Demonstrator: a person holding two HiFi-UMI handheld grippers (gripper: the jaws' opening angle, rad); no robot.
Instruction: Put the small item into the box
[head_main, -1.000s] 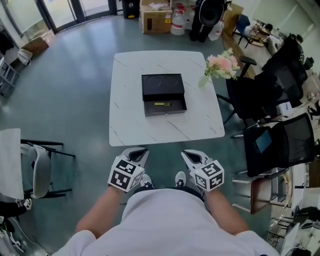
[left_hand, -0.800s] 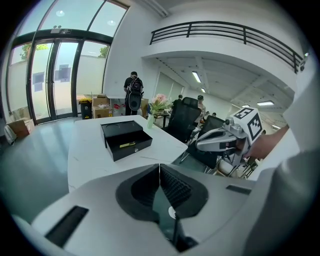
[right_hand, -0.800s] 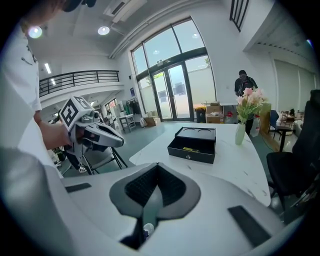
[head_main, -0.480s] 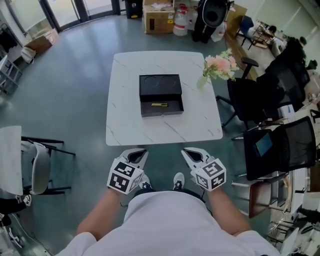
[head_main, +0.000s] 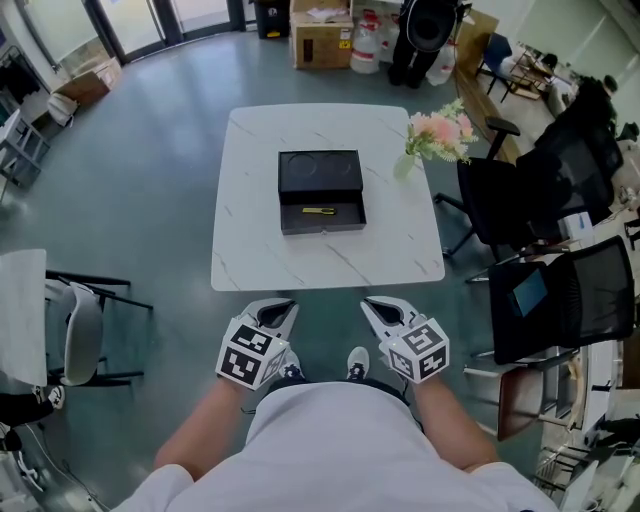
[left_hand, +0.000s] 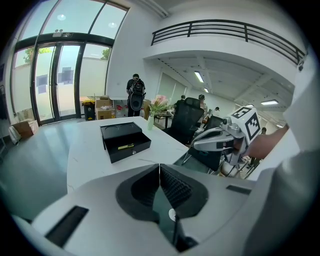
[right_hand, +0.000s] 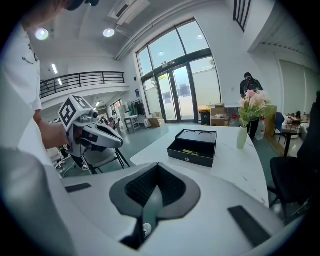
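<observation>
Left tongs (head_main: 272, 312) and right tongs (head_main: 385, 311) hang pressed together, empty, well short of the box (head_main: 321, 172); small item (head_main: 320, 210) already lies inside; no carrying seems needed.

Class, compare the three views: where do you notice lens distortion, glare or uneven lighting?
Head view: even light, the white table sharp, little shadow. Left gripper view: fisheye with black corners, balcony railing bowed, glass doors very bright. Right gripper view: same fisheye, ceiling lamp flares, black box in focus.
</observation>
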